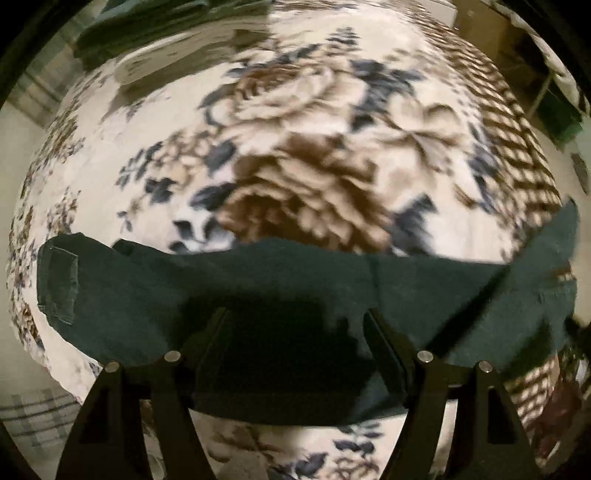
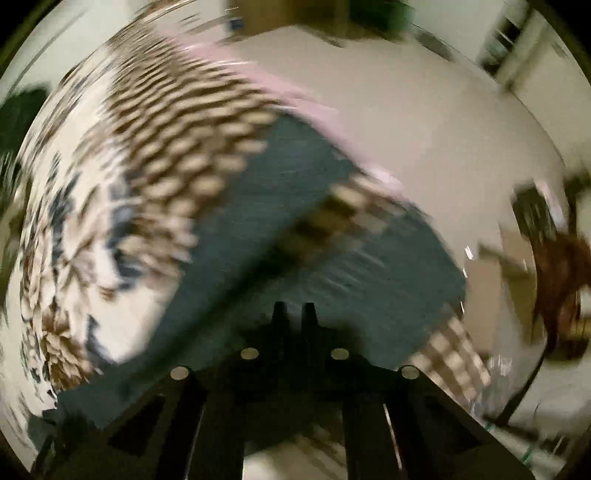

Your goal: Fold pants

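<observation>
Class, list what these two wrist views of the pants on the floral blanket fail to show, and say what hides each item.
1. Right wrist view: whether the right gripper pinches the pants; motion blur smears them.
2. Left wrist view: the pants' near middle; the left gripper's shadow darkens it.
3. Left wrist view: the dark pile beyond the floral blanket; blurred and cut by the top edge.

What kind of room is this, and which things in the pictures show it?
Probably a bedroom at home. Dark green pants lie spread on a floral blanket that seems to cover a bed, and more dark folded cloth sits at its far edge. The right view is too blurred to add much.
</observation>
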